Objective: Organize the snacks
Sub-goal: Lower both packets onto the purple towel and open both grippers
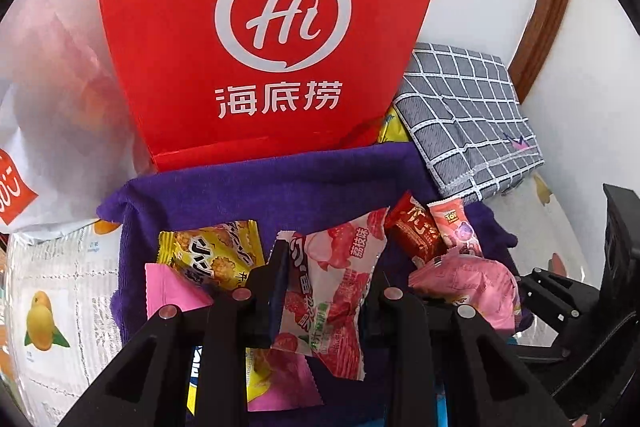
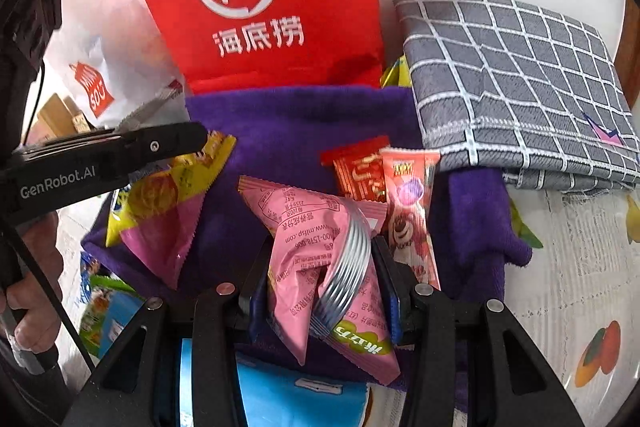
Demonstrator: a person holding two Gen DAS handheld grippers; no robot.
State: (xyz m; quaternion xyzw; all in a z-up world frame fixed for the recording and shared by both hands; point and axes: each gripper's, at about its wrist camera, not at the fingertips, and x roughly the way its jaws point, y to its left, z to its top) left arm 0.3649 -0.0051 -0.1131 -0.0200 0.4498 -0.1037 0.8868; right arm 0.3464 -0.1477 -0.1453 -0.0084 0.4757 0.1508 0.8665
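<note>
My left gripper [image 1: 328, 267] is shut on a white and red lychee snack packet [image 1: 332, 291], which hangs over a purple cloth [image 1: 280, 187]. My right gripper [image 2: 322, 247] is shut on a crumpled pink packet [image 2: 312, 267] with a silver band. Loose on the cloth are a yellow packet [image 1: 212, 255], a small red packet [image 2: 360, 171] and a pink bear packet [image 2: 408, 211]. In the right wrist view a black finger [image 2: 172, 143] of the left gripper reaches in from the left above a yellow and pink packet [image 2: 160, 203].
A red paper bag [image 1: 260, 27] stands upright behind the cloth, with a white plastic bag [image 1: 52, 107] to its left. A folded grey checked cloth [image 2: 512, 79] lies at the right. A blue packet [image 2: 280, 399] sits below. A person's hand [image 2: 32, 267] is at the left edge.
</note>
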